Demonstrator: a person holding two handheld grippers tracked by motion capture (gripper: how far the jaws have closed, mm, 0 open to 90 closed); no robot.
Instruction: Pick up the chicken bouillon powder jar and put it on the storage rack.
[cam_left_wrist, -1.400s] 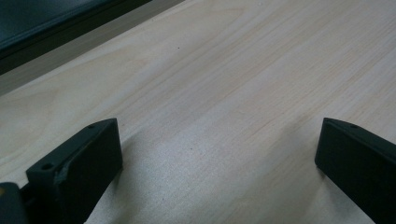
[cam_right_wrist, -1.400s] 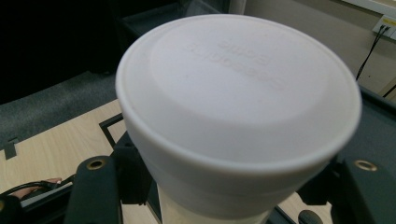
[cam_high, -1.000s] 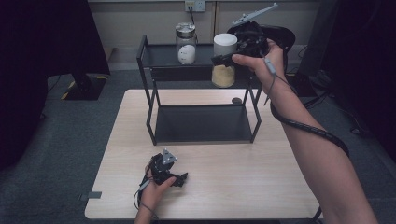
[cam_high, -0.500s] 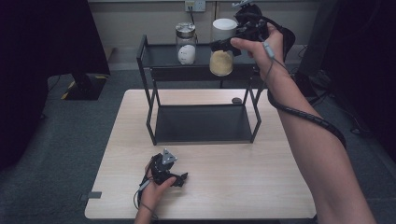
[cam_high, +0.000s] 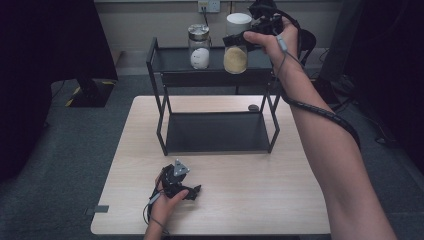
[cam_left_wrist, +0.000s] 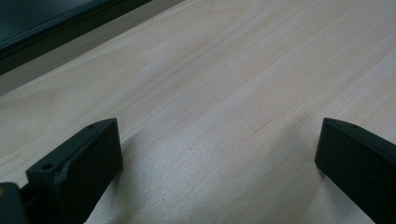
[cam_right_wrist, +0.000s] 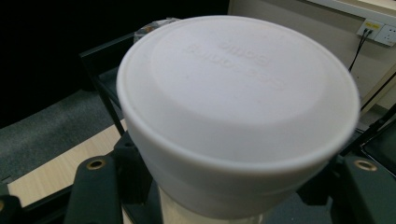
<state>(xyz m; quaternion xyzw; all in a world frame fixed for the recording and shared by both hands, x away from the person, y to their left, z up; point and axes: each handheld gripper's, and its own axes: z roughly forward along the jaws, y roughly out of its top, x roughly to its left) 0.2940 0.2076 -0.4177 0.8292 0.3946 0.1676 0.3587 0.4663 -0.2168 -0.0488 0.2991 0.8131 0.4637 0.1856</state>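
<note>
Currently 2 jars: one (cam_high: 236, 44) in right claw (cam_high: 239, 38), other (cam_high: 199, 46) on 1 rack (cam_high: 215, 77).

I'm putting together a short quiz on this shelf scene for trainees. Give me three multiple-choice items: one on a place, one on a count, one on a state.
1. Where does the left gripper rest?
A. on the table
B. on the rack's top shelf
C. on the floor

2. How many jars are up by the rack's top shelf?
A. one
B. two
C. four

3. How do the right gripper's jaws stand?
A. wide open, nothing between them
B. shut on the white-lidded jar
C. shut on the metal-lidded jar

Answers: 1 A, it lies in the hand on the table. 2 B, the white-lidded jar and the metal-lidded jar. 3 B, the right gripper view shows the jaws clamped just under the white lid.
</note>
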